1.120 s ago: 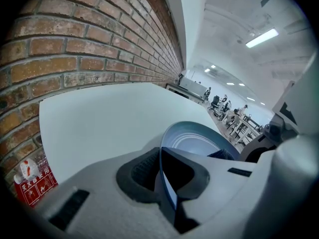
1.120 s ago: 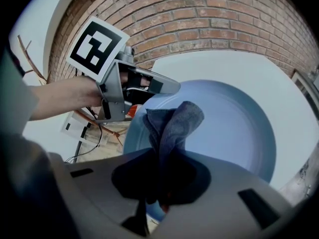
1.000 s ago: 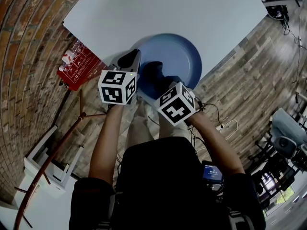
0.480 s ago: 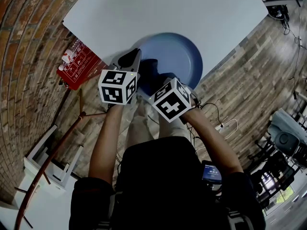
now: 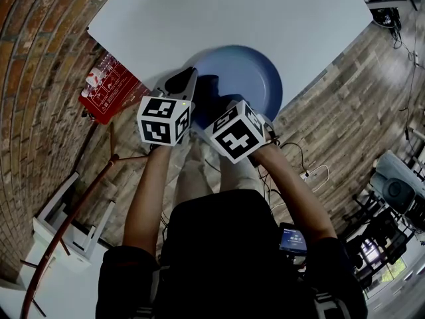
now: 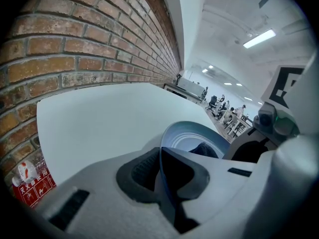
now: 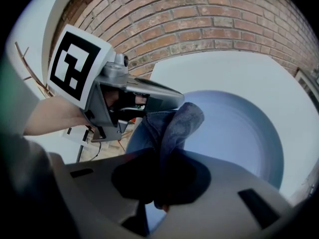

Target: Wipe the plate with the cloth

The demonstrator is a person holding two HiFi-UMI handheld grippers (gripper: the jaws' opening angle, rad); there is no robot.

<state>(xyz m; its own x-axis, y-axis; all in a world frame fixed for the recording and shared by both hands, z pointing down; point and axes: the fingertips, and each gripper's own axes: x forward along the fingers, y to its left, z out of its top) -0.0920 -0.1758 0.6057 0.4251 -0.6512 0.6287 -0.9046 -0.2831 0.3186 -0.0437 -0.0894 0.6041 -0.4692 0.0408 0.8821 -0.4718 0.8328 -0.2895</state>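
Note:
A blue plate [image 5: 249, 75] lies on the white table [image 5: 199, 18], overhanging its near edge. My left gripper [image 5: 182, 85] is shut on the plate's left rim [image 6: 160, 156]; the rim runs between its jaws in the left gripper view. A dark blue cloth [image 7: 174, 126] is clamped in my right gripper [image 7: 162, 183] and lies bunched on the plate's near left part [image 5: 212, 95]. In the right gripper view the plate [image 7: 239, 133] spreads out to the right of the cloth, and the left gripper's marker cube [image 7: 77, 66] is close on the left.
A red printed box [image 5: 106, 88] sits below the table's left edge. A brick wall [image 6: 89, 49] runs along the table's far side. Wooden flooring [image 5: 345, 105] and cables lie to the right. The person's arms and dark clothing fill the lower head view.
My right gripper has slid left across the plate with the cloth, closing in on the left gripper. The left gripper has stayed put on the rim.

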